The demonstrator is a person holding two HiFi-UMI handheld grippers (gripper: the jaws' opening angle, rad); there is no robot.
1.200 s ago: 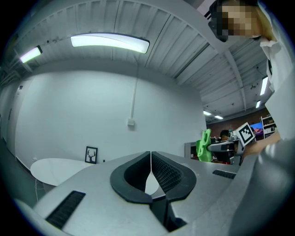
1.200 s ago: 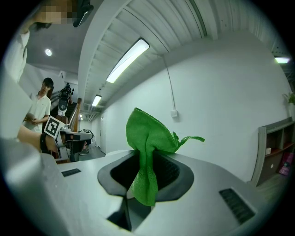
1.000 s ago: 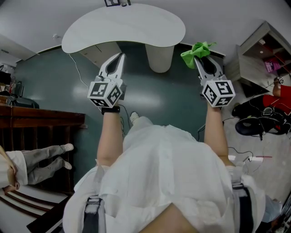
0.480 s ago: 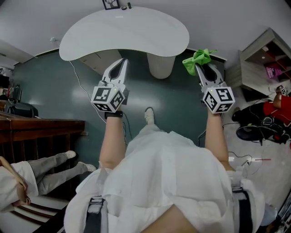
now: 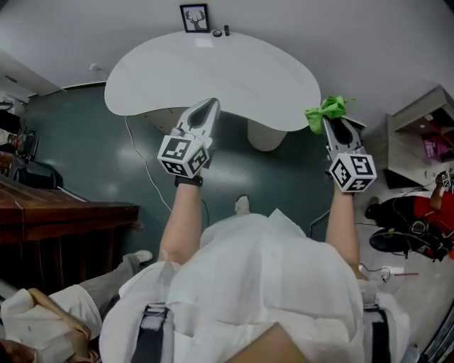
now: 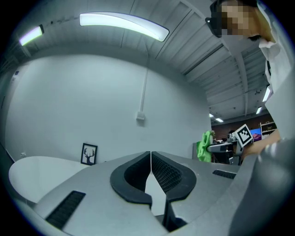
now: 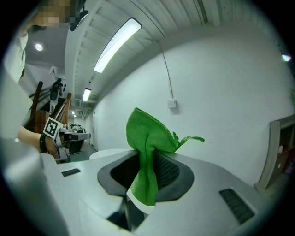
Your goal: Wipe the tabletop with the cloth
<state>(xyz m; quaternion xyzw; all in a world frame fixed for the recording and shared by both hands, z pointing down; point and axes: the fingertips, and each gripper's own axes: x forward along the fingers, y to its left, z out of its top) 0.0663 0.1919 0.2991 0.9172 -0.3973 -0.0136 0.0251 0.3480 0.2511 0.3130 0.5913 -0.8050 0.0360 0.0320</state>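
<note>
My right gripper (image 7: 148,161) is squeezed tight on the green cloth (image 7: 150,131), and my left gripper (image 6: 150,161) is closed with nothing in it. The cloth looks soft, light and floppy, so I think a pinch on its bunched middle is best. It is up in the air near the edge of the white tabletop (image 5: 213,71).

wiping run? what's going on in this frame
A person holds a gripper in each hand, both pointed roughly level toward a white curved table. The right gripper is shut on a bunched green cloth, which sticks up from its jaws. The left gripper is shut with nothing in it. In the head view the cloth is in the air just off the table's right edge, not on the tabletop, so no wiping contact yet. A small framed deer picture stands at the table's far edge.
</note>
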